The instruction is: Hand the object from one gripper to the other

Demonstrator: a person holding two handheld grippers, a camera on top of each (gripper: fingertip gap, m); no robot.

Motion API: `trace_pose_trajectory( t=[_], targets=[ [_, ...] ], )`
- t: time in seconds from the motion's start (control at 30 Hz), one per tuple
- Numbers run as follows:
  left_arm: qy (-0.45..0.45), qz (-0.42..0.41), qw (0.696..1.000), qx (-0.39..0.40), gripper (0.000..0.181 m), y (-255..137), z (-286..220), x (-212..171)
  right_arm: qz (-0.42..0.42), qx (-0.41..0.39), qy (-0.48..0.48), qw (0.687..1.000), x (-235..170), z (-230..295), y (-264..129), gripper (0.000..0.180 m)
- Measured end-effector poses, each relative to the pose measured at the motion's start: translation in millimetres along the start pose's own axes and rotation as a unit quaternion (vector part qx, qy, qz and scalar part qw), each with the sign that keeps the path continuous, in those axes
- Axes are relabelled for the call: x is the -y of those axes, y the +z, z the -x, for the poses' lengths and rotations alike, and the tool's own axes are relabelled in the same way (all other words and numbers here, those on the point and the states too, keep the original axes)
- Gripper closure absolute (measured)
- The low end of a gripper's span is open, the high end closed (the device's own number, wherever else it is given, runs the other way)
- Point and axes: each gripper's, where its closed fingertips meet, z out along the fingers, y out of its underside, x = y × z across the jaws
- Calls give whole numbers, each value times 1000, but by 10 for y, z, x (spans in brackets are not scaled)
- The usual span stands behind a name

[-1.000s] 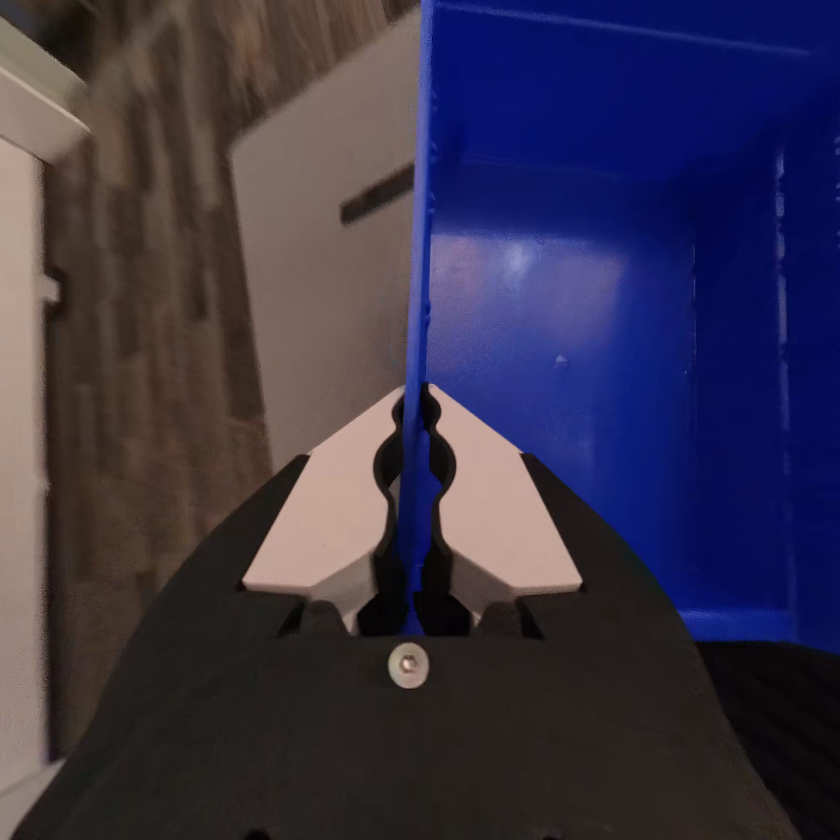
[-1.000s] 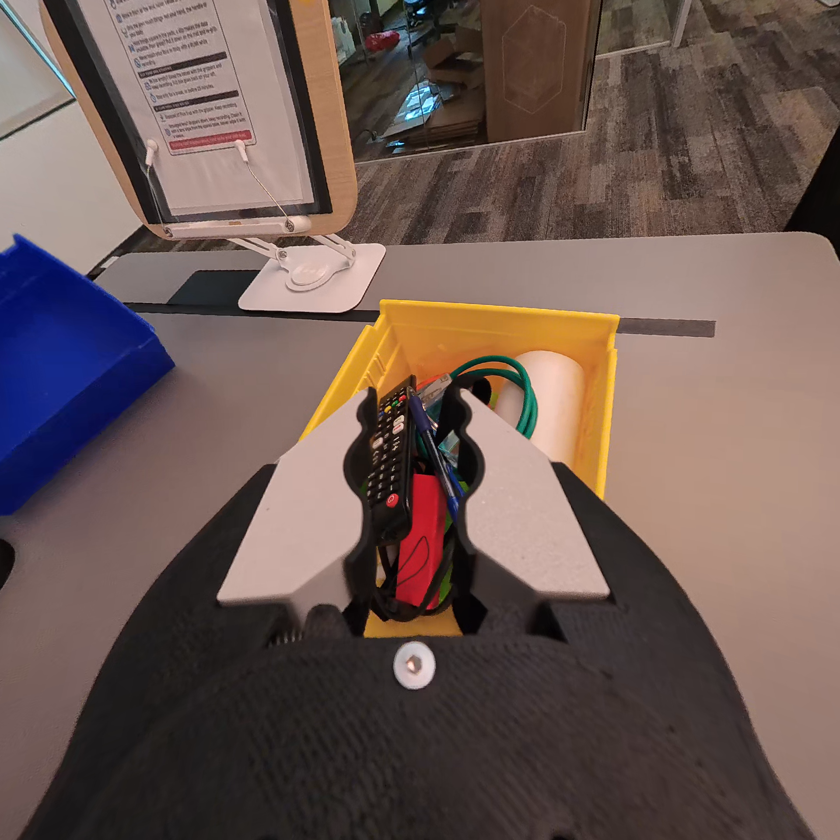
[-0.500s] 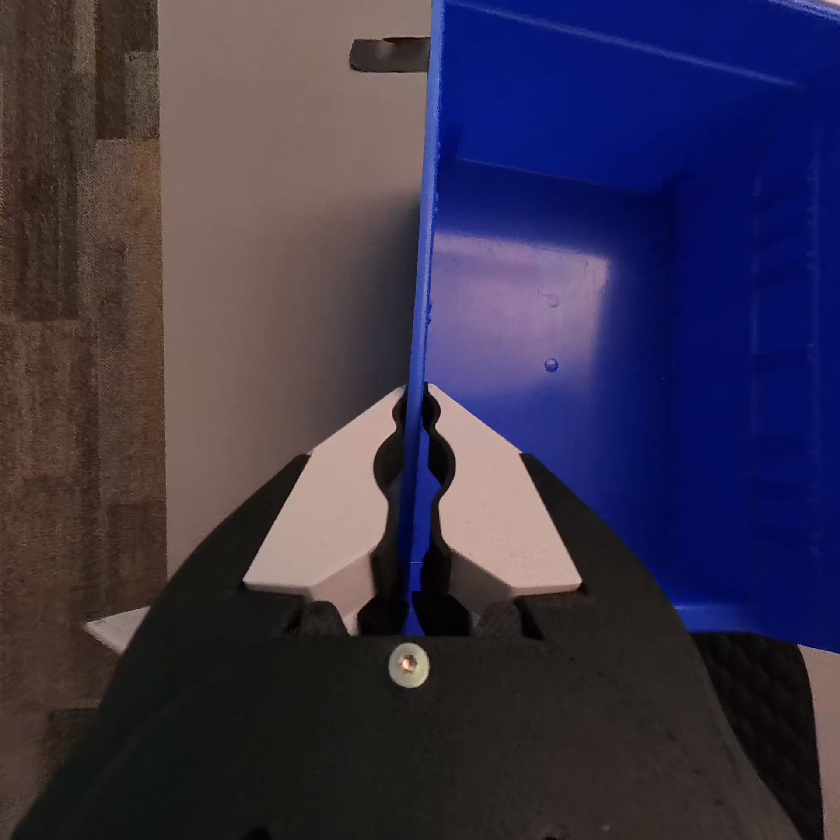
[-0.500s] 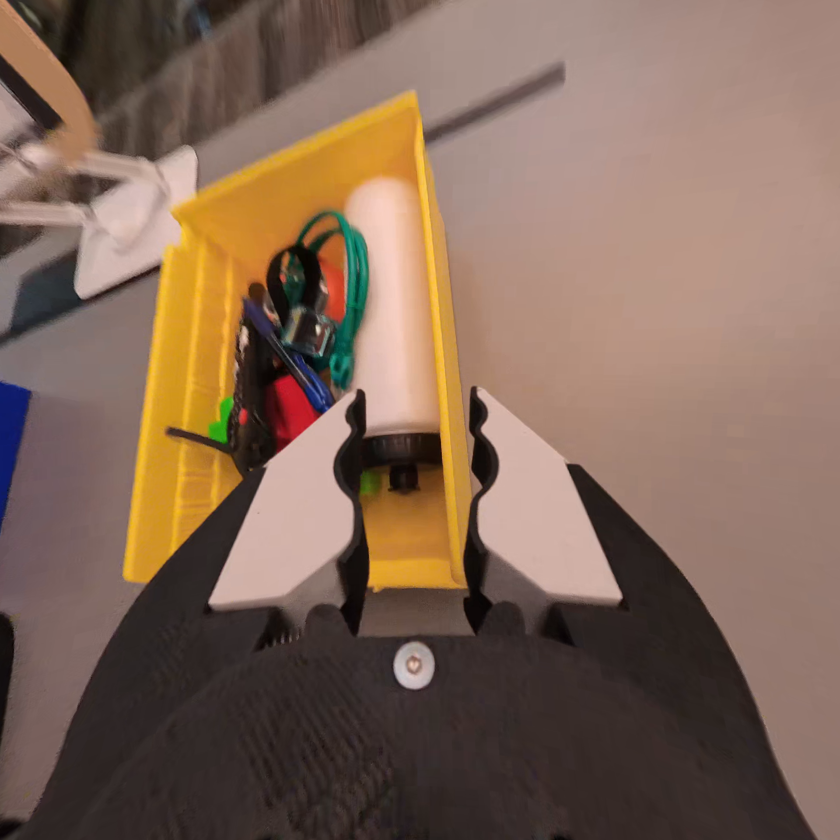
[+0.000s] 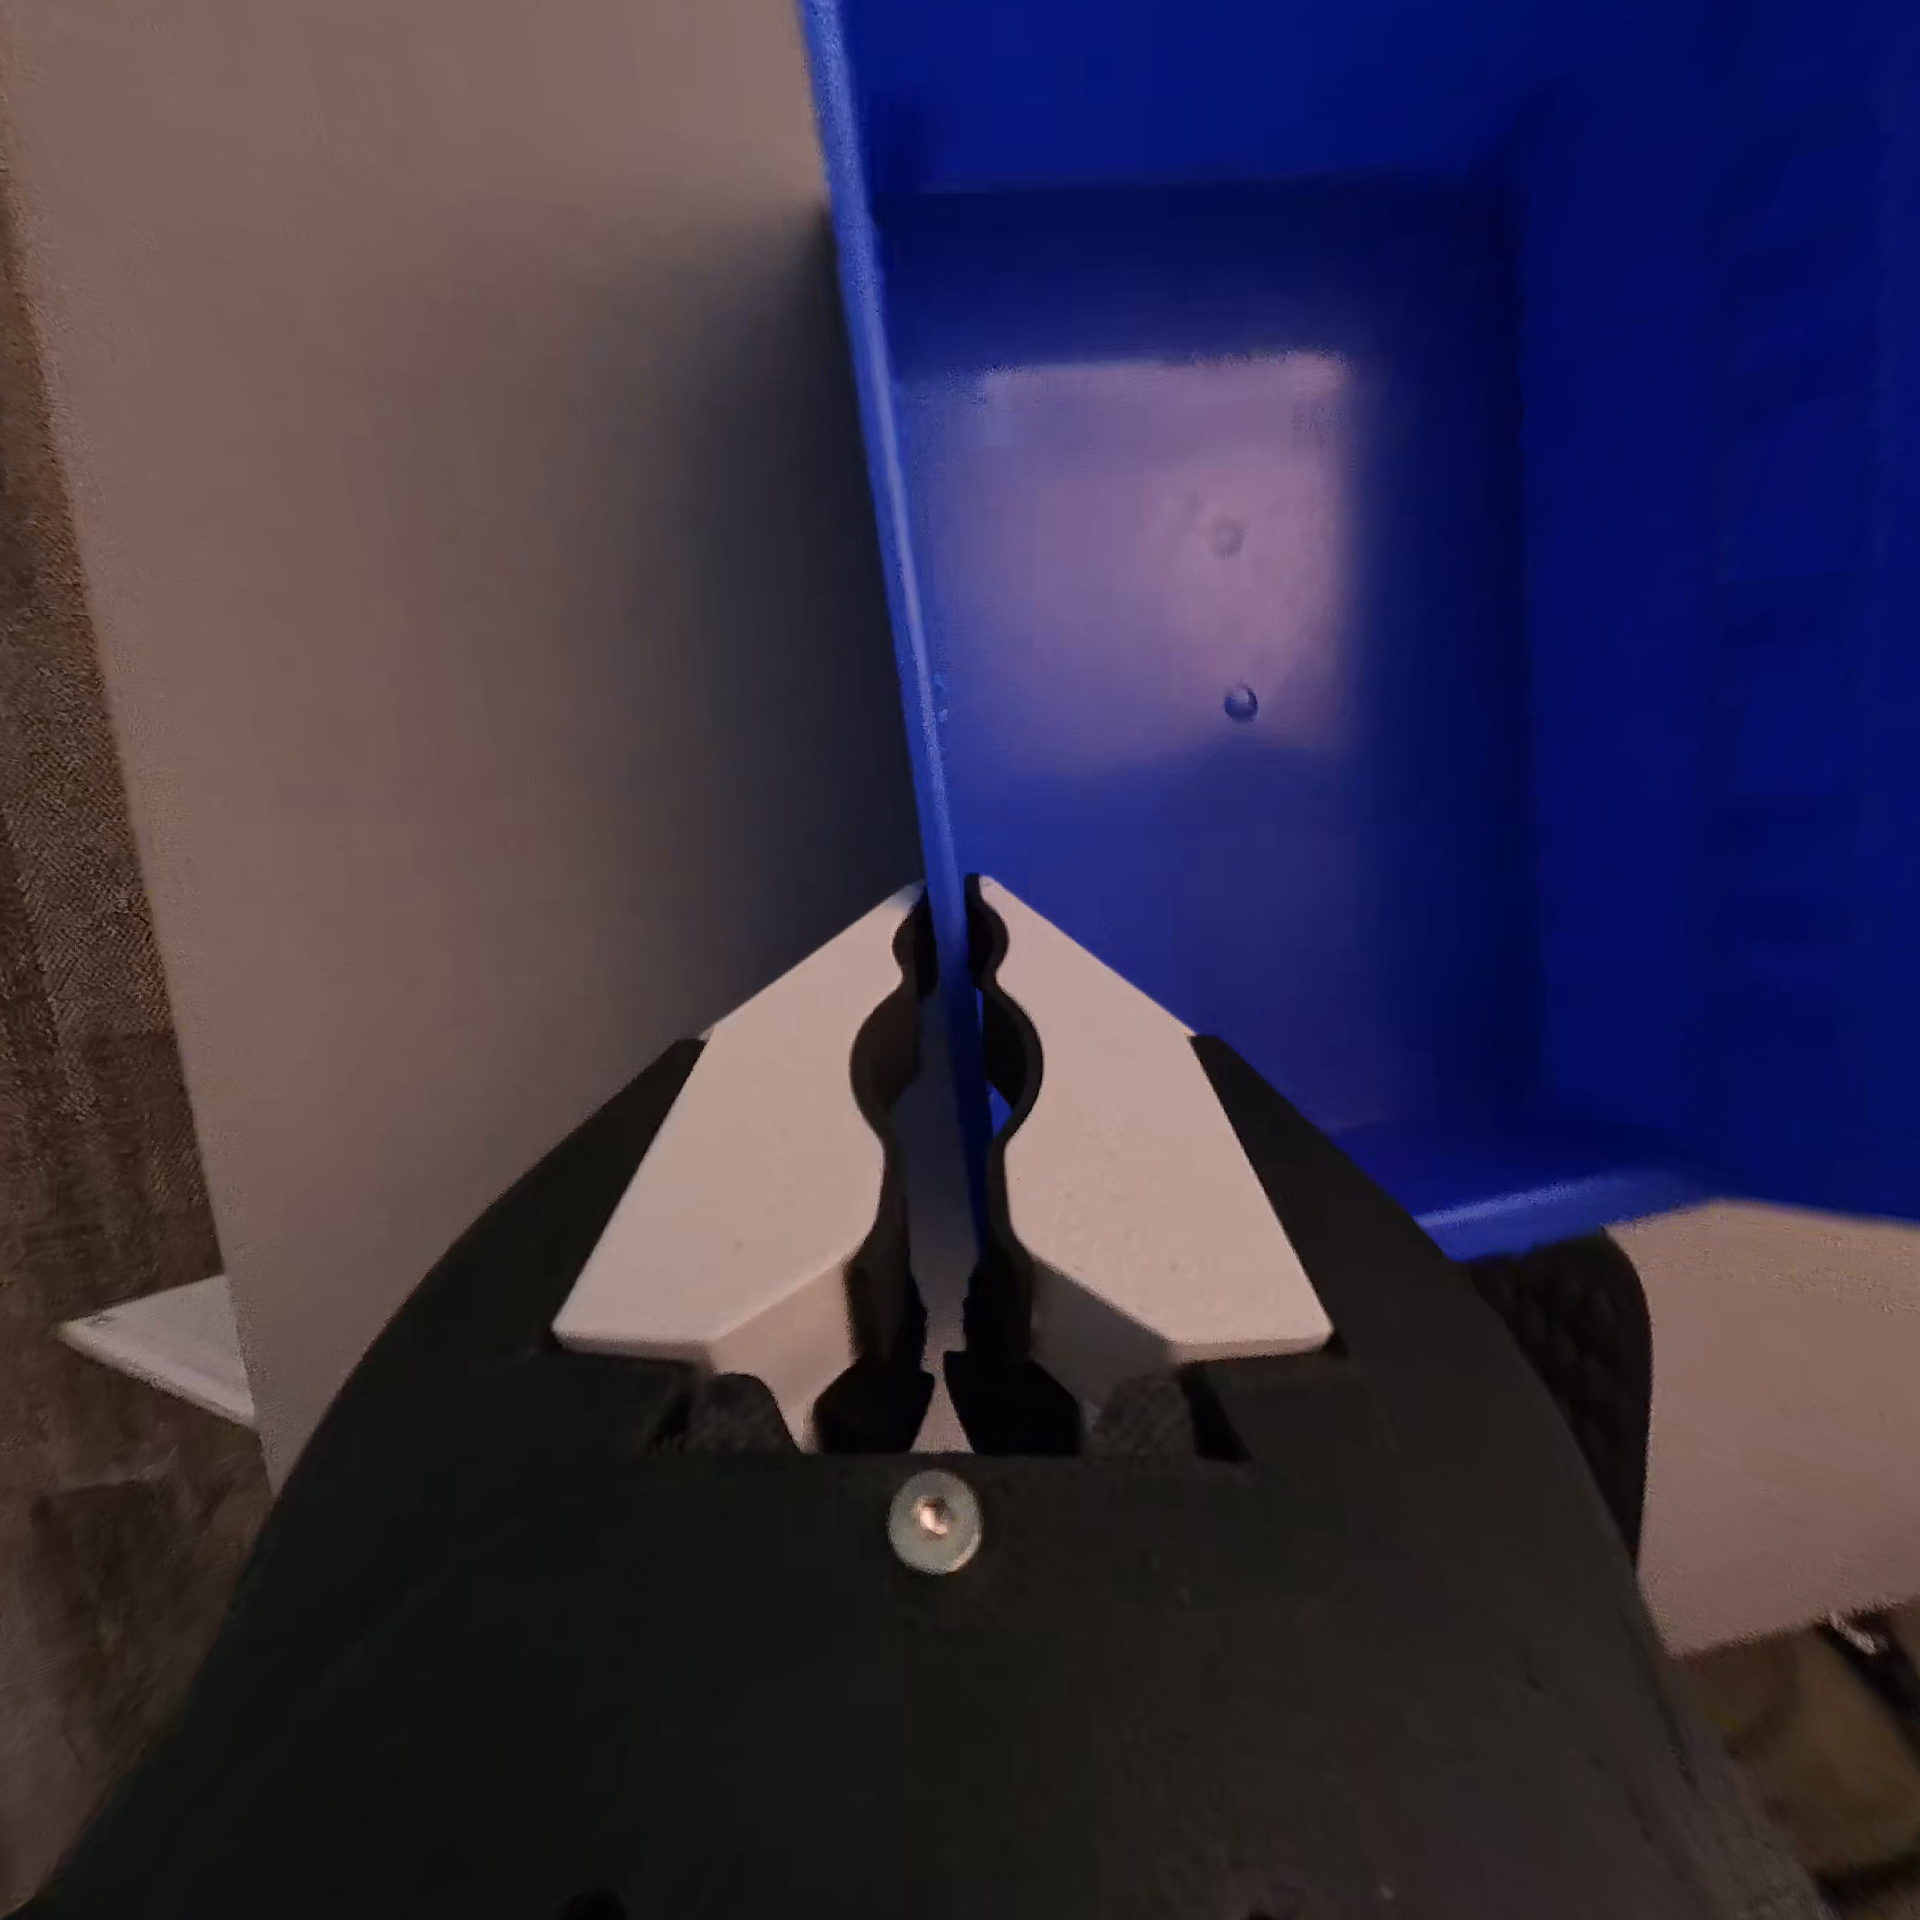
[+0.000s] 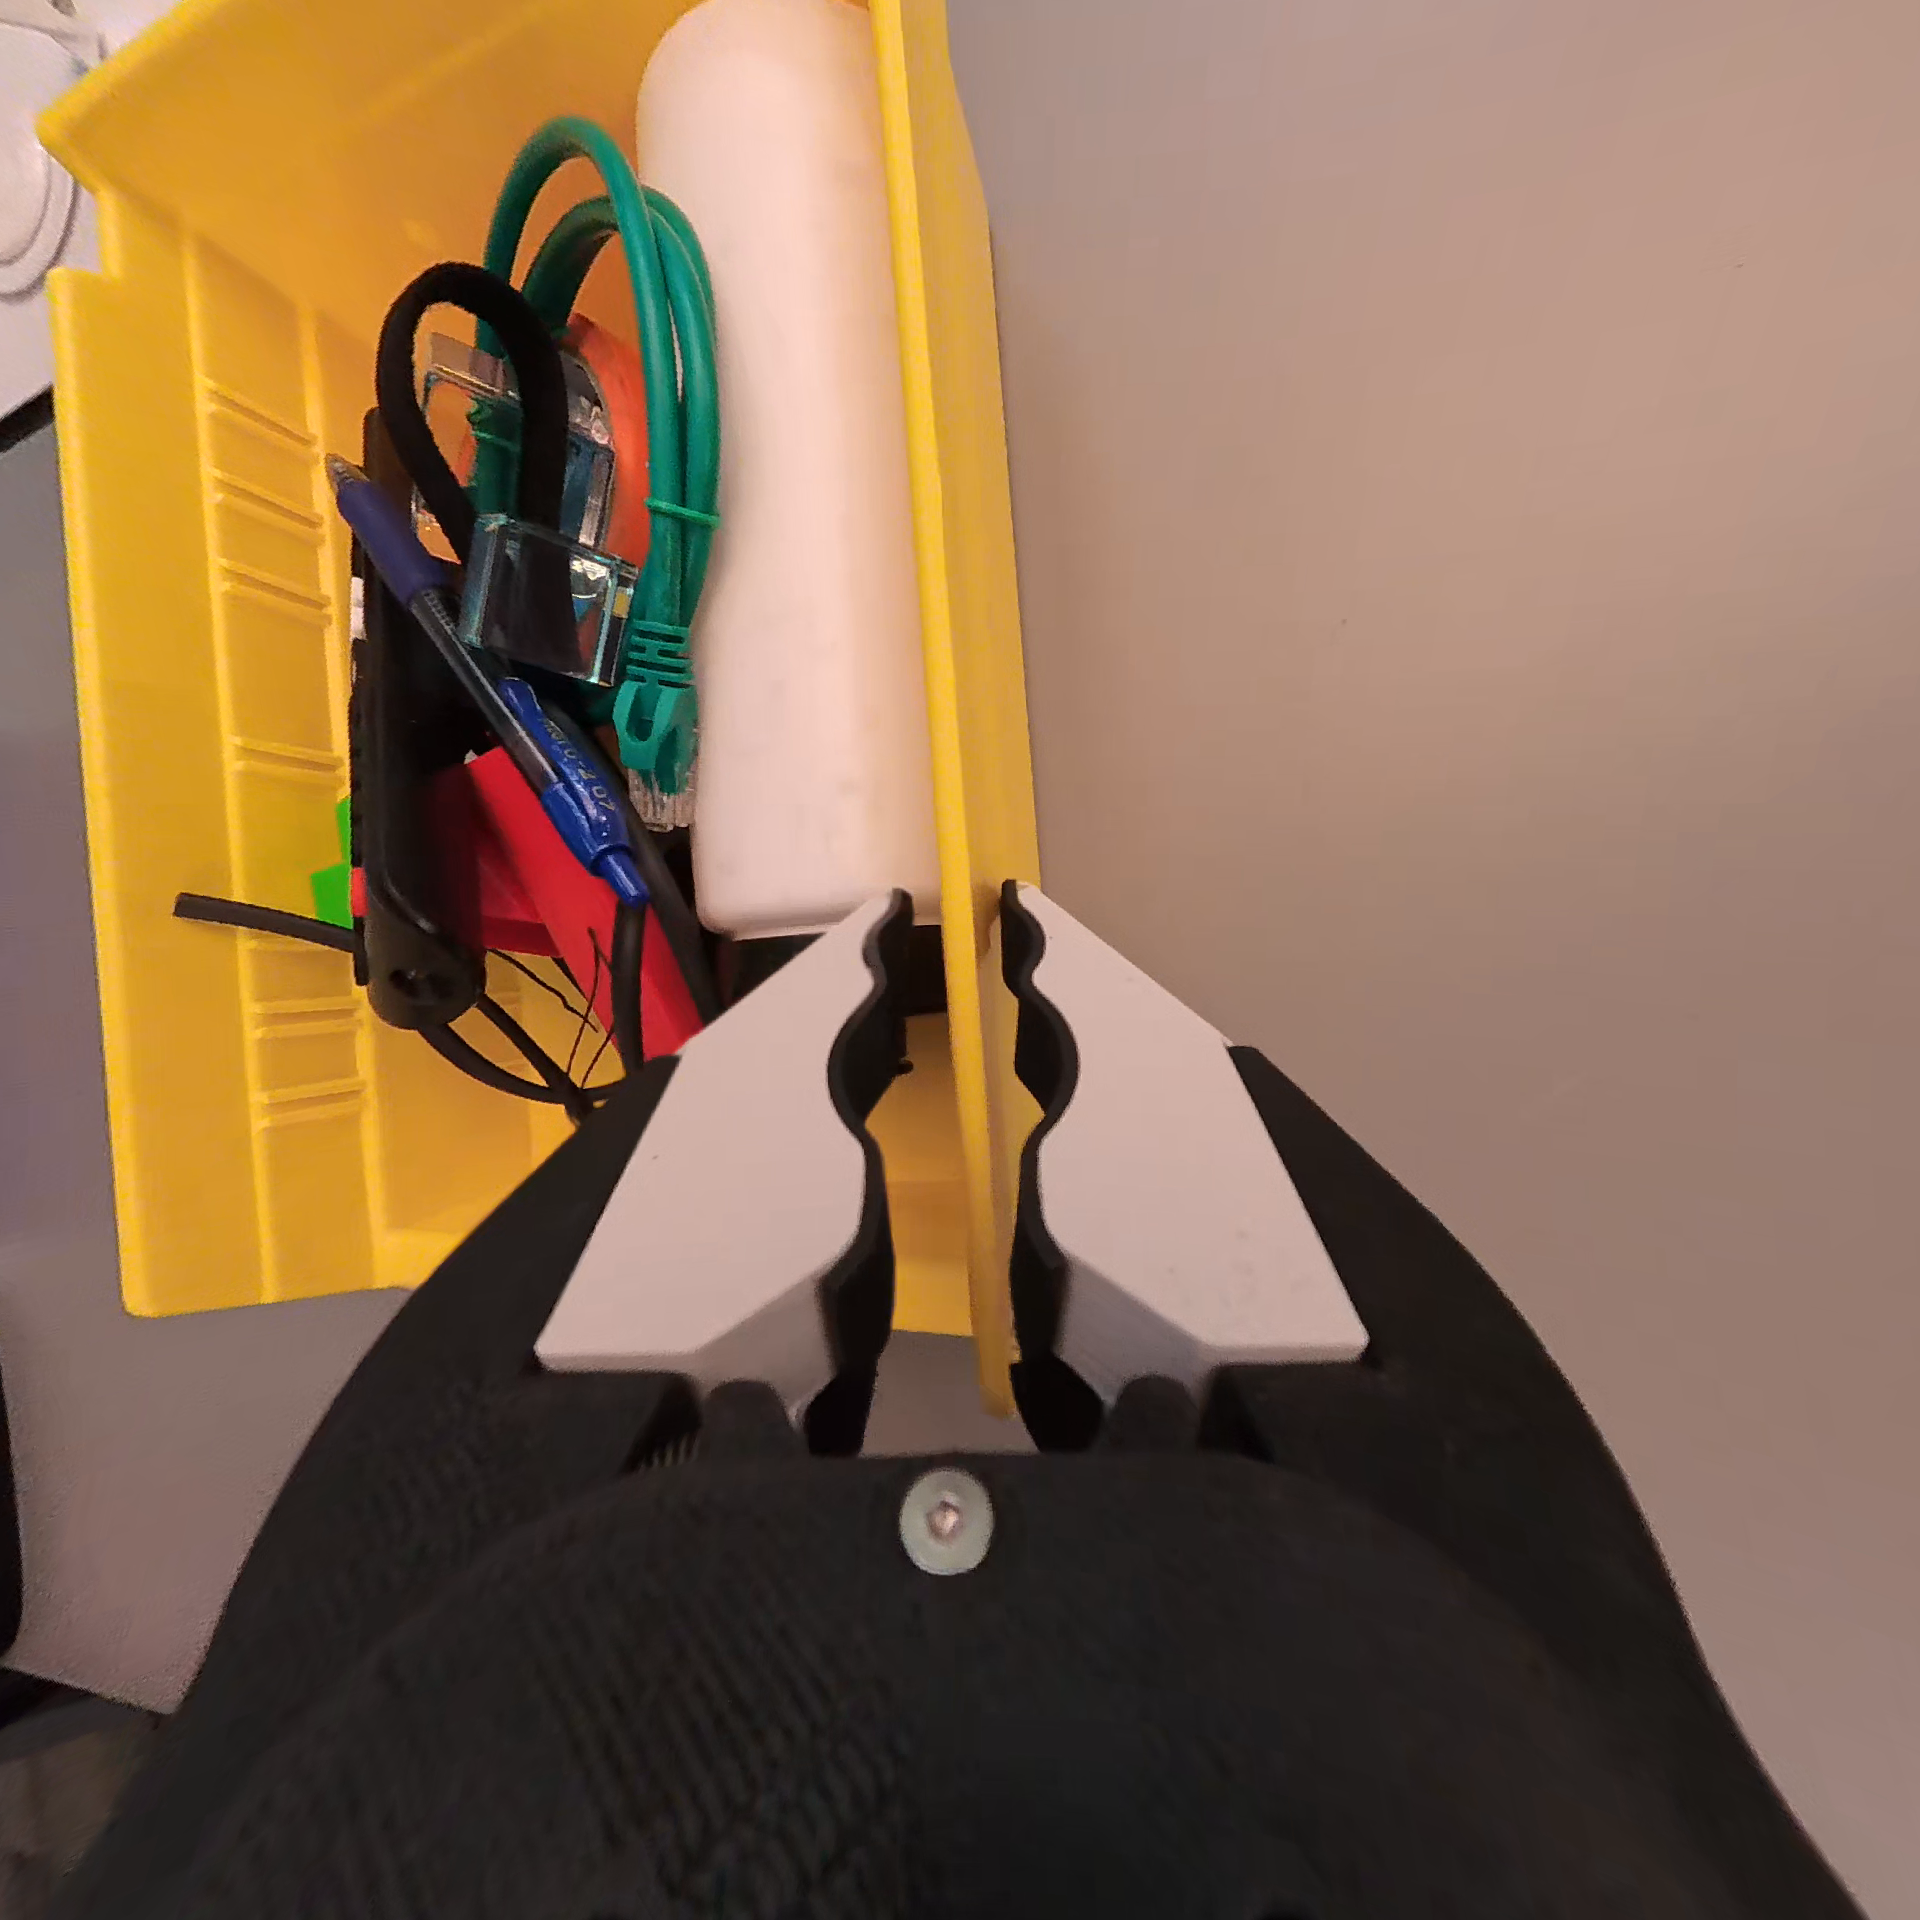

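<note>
My left gripper [image 5: 945, 883] is shut on the left side wall of an empty blue bin [image 5: 1351, 727]. The wall runs straight out from between the fingertips. My right gripper [image 6: 956, 899] straddles the right side wall of a yellow bin [image 6: 208, 727]. Its jaws stand narrowly apart, the right finger [image 6: 1143, 1143] close against the wall and the left one with a gap. The yellow bin holds a white bottle [image 6: 800, 468], a green cable [image 6: 675, 416], a blue pen [image 6: 499, 686], a black remote [image 6: 390, 831] and a red block [image 6: 540, 873].
Both bins are on a grey table [image 5: 468, 520], which also shows to the right of the yellow bin [image 6: 1455, 623]. Carpet floor [image 5: 73, 935] lies past the table's left edge. A white stand base [image 6: 21, 208] sits beyond the yellow bin.
My right gripper has moved from over the yellow bin's contents to its right wall and its jaws have narrowed. My left gripper stays clamped on the blue bin, which has swung over the table.
</note>
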Motion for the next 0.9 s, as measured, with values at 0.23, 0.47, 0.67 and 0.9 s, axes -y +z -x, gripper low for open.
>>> trace_pose_trajectory(
  t=[0.23,0.47,0.67,0.9],
  targets=[
    [83,94,992,33,173,-19,-361,-182,28,39,-36,998,-78,207,52,170],
    [166,129,977,28,169,87,-899,-152,70,12,-129,989,-117,462,139,167],
    [229,150,957,94,162,199,-1246,-63,85,40,-166,982,-155,673,194,162],
    [271,124,949,101,161,328,-1760,44,98,47,-195,975,-188,791,229,161]
  ],
)
